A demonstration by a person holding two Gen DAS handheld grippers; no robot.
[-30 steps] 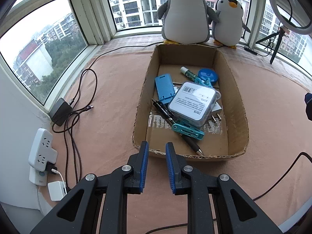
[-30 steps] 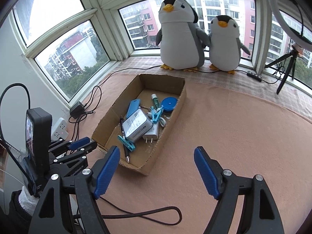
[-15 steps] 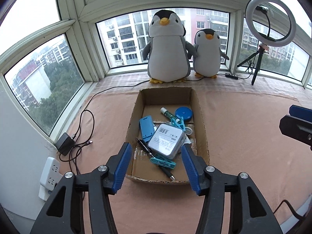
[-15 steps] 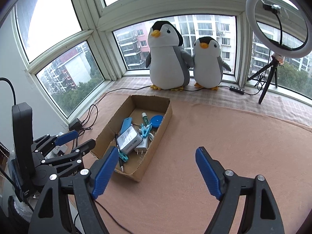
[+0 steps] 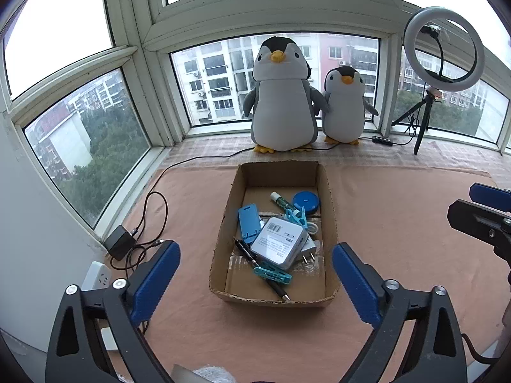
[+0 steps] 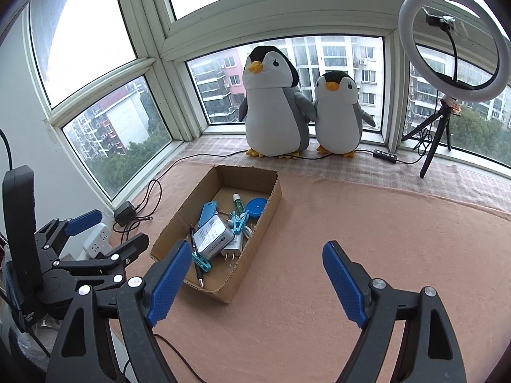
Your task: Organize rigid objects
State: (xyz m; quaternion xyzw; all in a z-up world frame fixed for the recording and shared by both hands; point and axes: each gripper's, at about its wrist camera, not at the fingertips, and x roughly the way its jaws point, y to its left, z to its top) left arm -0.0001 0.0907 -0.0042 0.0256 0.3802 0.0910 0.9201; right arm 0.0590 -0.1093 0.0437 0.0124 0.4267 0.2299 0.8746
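An open cardboard box (image 5: 220, 233) lies on the pink cloth. In it are a white square case with a barcode label (image 5: 277, 247), a blue stand (image 5: 249, 223), a black pen (image 5: 255, 265), teal clips (image 5: 273, 274), a round blue tape measure (image 5: 306, 202), a green tube (image 5: 281, 201) and a white plug (image 5: 308, 249). My left gripper (image 5: 255, 248) hovers in front of the box, its jaws opening wide with nothing between them. My right gripper (image 6: 256, 245) stands open and empty to the right of the box (image 6: 271, 204), with the left gripper (image 6: 118, 229) at its left.
Two plush penguins (image 5: 282, 102) stand on the window sill behind the box. A ring light on a tripod (image 5: 444, 48) is at the back right. A power strip (image 5: 95, 277), an adapter (image 5: 118, 245) and cables lie at the left by the wall.
The left jaws went from nearly shut to wide apart. Both grippers rose and tilted up, so the box now looks smaller and farther off.
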